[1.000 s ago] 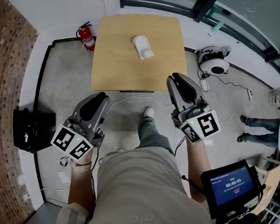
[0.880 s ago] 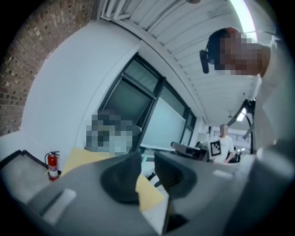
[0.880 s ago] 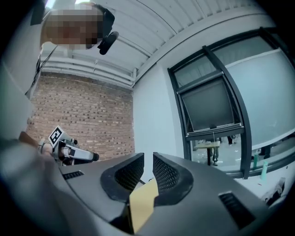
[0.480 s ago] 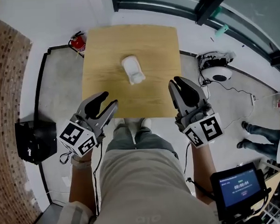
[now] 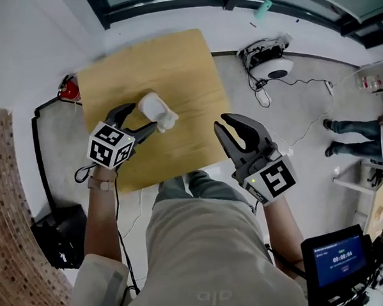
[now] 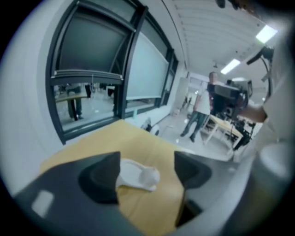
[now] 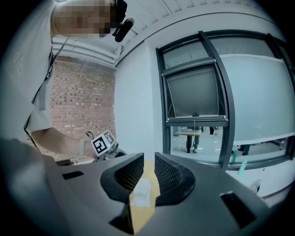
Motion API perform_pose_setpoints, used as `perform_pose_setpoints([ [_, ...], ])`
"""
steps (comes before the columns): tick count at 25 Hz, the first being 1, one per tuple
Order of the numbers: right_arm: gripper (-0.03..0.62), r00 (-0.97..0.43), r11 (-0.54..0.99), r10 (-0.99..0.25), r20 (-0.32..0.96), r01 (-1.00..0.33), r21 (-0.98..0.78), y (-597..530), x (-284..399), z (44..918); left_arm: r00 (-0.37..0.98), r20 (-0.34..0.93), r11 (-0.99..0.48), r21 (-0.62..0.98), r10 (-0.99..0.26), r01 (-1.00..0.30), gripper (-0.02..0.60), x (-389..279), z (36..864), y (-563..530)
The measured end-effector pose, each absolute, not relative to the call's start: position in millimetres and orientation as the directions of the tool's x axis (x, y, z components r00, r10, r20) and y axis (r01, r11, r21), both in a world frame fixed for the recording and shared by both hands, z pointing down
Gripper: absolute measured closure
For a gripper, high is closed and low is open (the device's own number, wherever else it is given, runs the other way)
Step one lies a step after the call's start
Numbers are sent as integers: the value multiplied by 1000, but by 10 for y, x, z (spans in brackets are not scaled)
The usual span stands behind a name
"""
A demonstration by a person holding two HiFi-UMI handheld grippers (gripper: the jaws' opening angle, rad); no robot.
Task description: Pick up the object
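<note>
Our left tongs point(image 5: 143, 118) are opening over the worktop point(image 5: 174, 73). The white object point(image 5: 156, 111) lies there between the pads, but nothing is pressing on it. We reckon the trick is to drop lower, centre its fat body between the pads, then close gently so it doesn't skid. The right tongs point(image 5: 232, 129) hang near the worktop's corner, slightly apart and empty.

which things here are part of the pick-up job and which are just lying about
Job: white object on wooden table; left gripper, fingers opening, object between them.
Lying about: fire extinguisher, round white floor device, screen.
</note>
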State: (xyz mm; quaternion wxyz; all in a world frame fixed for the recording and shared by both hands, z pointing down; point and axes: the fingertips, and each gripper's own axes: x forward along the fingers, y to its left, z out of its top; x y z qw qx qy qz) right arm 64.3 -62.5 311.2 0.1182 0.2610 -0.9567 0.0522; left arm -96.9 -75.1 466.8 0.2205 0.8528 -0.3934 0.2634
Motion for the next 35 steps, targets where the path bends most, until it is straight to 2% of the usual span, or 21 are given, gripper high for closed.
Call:
perform_pose_setpoints([
  [11, 537, -792, 831, -505, 344, -554, -56, -753, 532, 3326, 515, 826, -721, 212, -228, -660, 169, -821, 5893, -1309],
  [17, 536, -790, 833, -487, 371, -548, -73, -873, 354, 3570, 424, 898, -776, 187, -114, -603, 126, -746, 6448, -1340],
  [20, 536, -786, 831, -484, 385, -550, -78, -911, 322, 3629, 440, 894, -767, 221, -88, -603, 123, -696, 6561, -1329],
  [21, 536, -783, 830, -484, 390, -553, -81, -919, 322, 3648, 451, 888, -758, 233, -90, -609, 98, -685, 6569, -1332],
  [25, 536, -774, 818, -492, 399, -568, -93, -939, 334, 3681, 489, 863, -748, 240, -127, -619, 95, -669, 6523, -1359],
  [29, 536, -771, 813, -491, 404, -572, -104, -929, 328, 3704, 496, 859, -724, 265, -122, -637, 155, -696, 6497, -1357],
  [35, 536, -772, 813, -486, 410, -571, -111, -919, 327, 3715, 487, 865, -691, 276, -125, -668, 179, -758, 6441, -1296],
])
